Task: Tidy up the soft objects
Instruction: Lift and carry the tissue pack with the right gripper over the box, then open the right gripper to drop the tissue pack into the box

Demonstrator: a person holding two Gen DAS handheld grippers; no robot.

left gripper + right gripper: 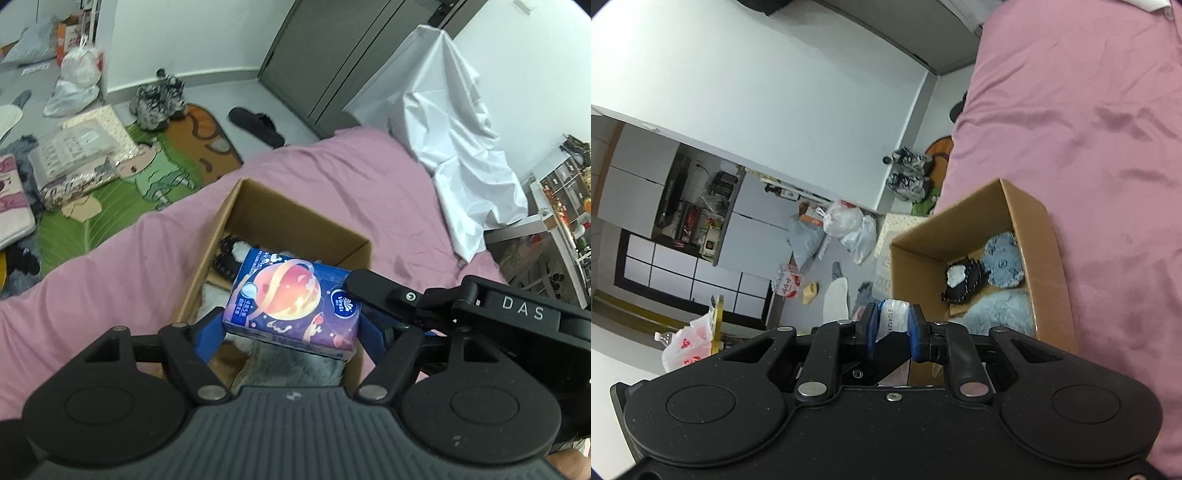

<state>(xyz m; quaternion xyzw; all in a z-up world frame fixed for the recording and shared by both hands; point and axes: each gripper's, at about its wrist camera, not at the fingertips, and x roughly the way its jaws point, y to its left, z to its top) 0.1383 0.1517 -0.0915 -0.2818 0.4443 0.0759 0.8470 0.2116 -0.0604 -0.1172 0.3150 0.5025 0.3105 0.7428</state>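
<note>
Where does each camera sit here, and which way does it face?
Left wrist: on the left gripper, looking down into the cardboard box on the pink bed; its jaws hold the tissue pack, and the right gripper reaches in.
Right wrist: on the right gripper, rolled sideways, facing the floor clutter; its jaws pinch the pack's end.
Shared: box, pack, bed, sneakers.

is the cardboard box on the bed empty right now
No, the box already holds a round blue fuzzy pad, a black item and pale blue fur.
</note>
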